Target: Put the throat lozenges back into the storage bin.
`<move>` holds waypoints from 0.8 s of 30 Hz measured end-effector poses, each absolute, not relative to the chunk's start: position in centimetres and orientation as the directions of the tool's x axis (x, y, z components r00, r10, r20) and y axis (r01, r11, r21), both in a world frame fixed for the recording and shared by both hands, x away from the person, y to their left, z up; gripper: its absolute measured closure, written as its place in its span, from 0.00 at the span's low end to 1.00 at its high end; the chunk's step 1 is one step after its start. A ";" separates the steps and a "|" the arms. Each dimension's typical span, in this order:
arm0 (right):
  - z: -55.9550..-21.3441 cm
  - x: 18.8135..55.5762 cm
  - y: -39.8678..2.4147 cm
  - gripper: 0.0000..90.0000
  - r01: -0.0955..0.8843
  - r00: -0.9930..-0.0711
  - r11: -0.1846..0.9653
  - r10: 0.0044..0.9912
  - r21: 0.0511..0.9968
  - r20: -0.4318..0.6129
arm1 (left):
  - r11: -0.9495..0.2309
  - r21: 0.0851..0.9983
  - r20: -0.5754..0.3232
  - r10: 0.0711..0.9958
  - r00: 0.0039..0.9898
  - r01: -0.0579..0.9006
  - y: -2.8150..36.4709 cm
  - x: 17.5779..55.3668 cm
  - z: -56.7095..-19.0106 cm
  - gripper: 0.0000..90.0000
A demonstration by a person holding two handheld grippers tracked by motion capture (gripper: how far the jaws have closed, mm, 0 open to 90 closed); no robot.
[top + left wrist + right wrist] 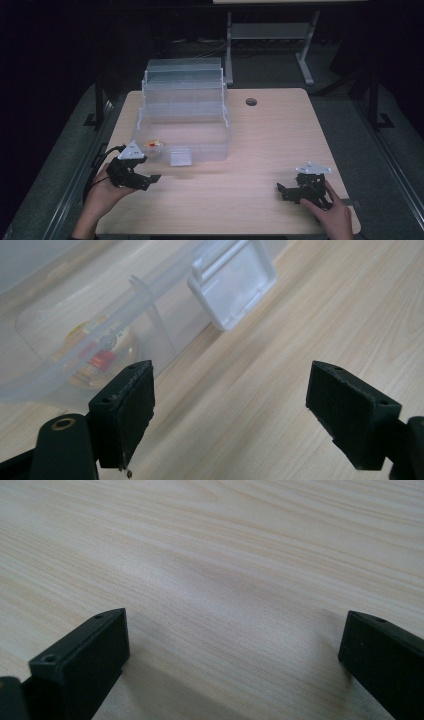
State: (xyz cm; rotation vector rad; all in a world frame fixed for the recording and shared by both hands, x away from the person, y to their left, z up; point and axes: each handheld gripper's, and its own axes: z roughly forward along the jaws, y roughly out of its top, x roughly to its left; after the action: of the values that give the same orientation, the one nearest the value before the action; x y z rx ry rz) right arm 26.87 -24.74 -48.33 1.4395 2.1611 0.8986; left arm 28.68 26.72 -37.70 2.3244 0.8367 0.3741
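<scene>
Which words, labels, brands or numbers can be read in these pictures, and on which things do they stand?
None can be read.
Small round item inside the clear plastic box: it carries a yellow and red label, but the print is too blurred behind the plastic to read.
White latch of the box: no text visible.
Left claw, right claw and wooden table: no markings visible.
</scene>
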 end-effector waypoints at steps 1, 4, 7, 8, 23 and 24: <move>-48.3 26.9 -24.7 0.00 0.667 -0.396 0.266 0.918 0.696 0.028 | -0.598 0.648 0.050 0.651 0.758 0.471 26.7 28.7 -37.7 0.21; -48.3 26.9 -24.7 0.00 0.667 -0.395 0.266 0.918 0.696 0.027 | -0.595 0.652 0.047 0.650 0.758 0.470 26.8 28.4 -38.6 0.21; -48.3 26.9 -24.7 0.00 0.668 -0.395 0.266 0.918 0.695 0.028 | -0.589 0.668 0.056 0.650 0.758 0.455 26.9 28.2 -39.2 0.20; -48.3 26.9 -24.7 0.00 0.667 -0.396 0.266 0.918 0.696 0.028 | -0.591 0.667 0.057 0.648 0.759 0.454 27.0 28.1 -39.3 0.20; -48.3 26.9 -24.7 0.00 0.667 -0.395 0.267 0.918 0.696 0.027 | -0.589 0.665 0.049 0.649 0.759 0.460 27.2 27.2 -42.7 0.20; -48.3 26.9 -24.7 0.00 0.667 -0.396 0.267 0.918 0.696 0.028 | -0.587 0.666 0.048 0.649 0.759 0.460 27.2 27.2 -42.9 0.20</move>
State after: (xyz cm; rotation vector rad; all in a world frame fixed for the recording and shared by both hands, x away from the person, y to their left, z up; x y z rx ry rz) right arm 26.87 -24.74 -48.33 1.4394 2.1613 0.8985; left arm 27.18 27.21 -42.93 2.3029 0.8262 0.3788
